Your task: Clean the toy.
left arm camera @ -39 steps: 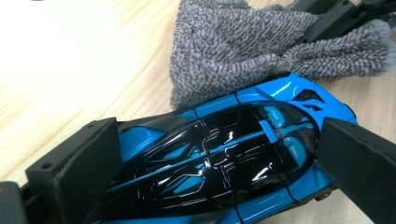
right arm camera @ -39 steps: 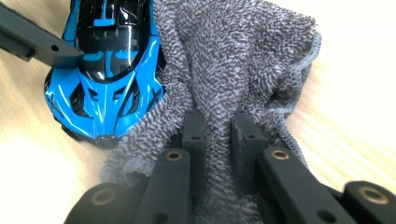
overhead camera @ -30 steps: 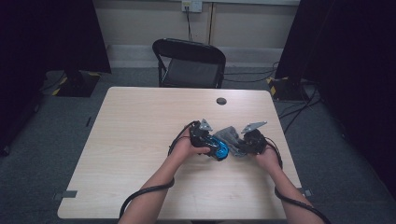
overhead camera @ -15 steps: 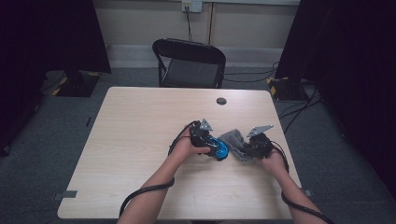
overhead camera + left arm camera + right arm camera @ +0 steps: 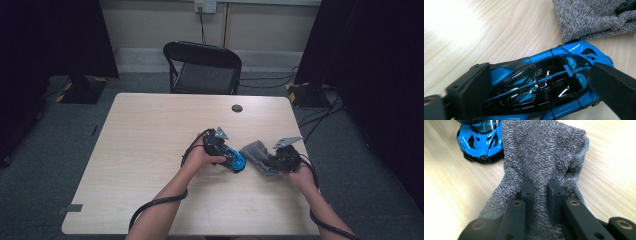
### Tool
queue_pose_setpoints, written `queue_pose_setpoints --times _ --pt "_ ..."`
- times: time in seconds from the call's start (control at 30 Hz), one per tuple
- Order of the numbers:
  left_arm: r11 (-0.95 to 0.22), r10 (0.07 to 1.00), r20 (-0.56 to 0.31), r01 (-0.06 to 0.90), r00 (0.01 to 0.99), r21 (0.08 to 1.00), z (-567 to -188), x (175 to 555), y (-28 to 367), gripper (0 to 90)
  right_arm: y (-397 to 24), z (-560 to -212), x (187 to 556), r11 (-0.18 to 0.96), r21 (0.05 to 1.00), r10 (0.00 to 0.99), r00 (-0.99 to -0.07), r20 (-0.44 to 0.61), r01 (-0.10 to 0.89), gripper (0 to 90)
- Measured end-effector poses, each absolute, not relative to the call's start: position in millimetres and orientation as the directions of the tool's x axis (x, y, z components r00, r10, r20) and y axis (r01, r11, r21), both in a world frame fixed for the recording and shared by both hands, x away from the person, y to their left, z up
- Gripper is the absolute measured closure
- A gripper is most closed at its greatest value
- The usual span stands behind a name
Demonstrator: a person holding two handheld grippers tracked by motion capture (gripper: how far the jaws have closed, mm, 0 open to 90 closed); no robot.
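Nearest the person, at the front of the counter, two forearms are reaching in from the bottom of the high view. The right gripper is clenching a fold of the grey terry cloth; in the right gripper view its jaws are sitting close together with the pile bunched between and around them. Compared with the earlier high views, this hand is sitting farther to the right, and the cloth is now lying beside the blue toy car rather than over it, only its edge still reaching the car's nose. That suggests a wiping pass is finishing, or the cloth is being drawn back for another one.

Just left of it, the left gripper is straddling the toy car end to end. Its jaws have just been closing in, and in the left gripper view the black pads are standing at the car's two ends, apparently bearing on it and steadying it flat on the counter.

Farther back, a small dark round disc is lying near the counter's far edge, and beyond it a black folding chair is standing against the wall.
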State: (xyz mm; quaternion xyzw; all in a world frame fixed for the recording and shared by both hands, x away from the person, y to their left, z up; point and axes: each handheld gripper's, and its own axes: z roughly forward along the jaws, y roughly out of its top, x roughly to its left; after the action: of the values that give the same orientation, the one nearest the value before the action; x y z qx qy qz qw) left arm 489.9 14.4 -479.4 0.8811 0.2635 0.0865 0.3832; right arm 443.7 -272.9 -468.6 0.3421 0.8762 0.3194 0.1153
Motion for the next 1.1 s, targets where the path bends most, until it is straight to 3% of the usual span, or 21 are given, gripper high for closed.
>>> queue_pose_setpoints --times 0.07,0.53,0.83,1.1 --pt "-0.557 0.536 -0.061 0.407 0.842 0.724 -475.9 490.4 14.9 17.2 -274.8 -464.6 443.4 0.554 0.646 0.679 -0.734 0.014 0.525 78.0" --pt "-0.510 0.540 -0.090 0.410 0.837 0.756 -437.5 482.1 44.3 16.8 -275.5 -425.9 439.2 0.535 0.688 0.681 -0.733 -0.005 0.491 77.6" --pt "-0.484 0.577 -0.065 0.405 0.814 0.775 -412.0 460.3 97.0 16.7 -226.2 -412.7 432.7 0.576 0.701 0.597 -0.802 -0.011 0.419 77.5" --pt "-0.443 0.611 -0.073 0.417 0.788 0.794 -403.0 442.3 141.3 16.7 -156.1 -413.9 421.3 0.646 0.689 0.463 -0.886 -0.012 0.328 77.2"
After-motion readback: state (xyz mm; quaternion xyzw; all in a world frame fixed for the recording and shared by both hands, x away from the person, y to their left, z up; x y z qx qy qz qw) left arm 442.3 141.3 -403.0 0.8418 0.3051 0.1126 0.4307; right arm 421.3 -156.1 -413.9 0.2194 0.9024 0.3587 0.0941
